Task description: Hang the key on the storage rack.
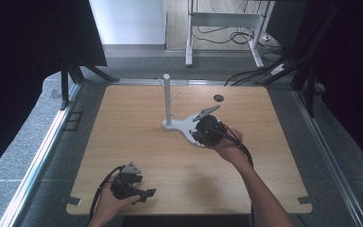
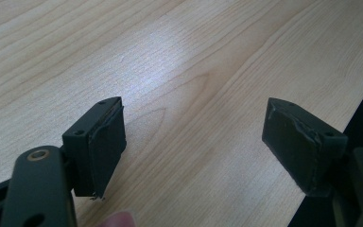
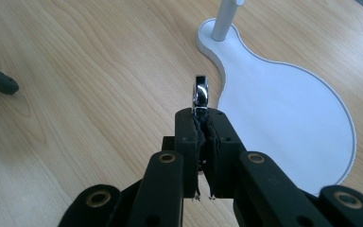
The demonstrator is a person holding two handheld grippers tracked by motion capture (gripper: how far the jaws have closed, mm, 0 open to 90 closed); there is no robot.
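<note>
Right gripper view: our right gripper [image 3: 202, 124] has its jaws clamped tight on a small shiny metal piece [image 3: 201, 92], prob. a ring or clip seen edge-on, can't tell which; it pokes up past the fingertips, just beside the edge of the white stand base [image 3: 288, 109]. From the high view the right gripper [image 1: 207, 130] sits over the wide end of that base, w/ the upright post [image 1: 167, 98] and its short side pegs close by on the left. We judge the step as carry-and-hang: piece is already gripped, not yet on the stand. Next move calls for lifting it to peg height, lining up the piece's opening w/ a peg, then easing it on w/o knocking the light base. Our left gripper [image 1: 133, 185] rests near the table's front edge, well apart from the stand; the left gripper view shows its pads [image 2: 101, 149] spread wide w/ nothing between them. Surface is a light wood tabletop [image 1: 137, 142], bare apart from a small dark round spot [image 1: 218, 98] toward the back. Around it: grey carpet, dark curtains on both sides, a white desk frame and loose cables behind.
</note>
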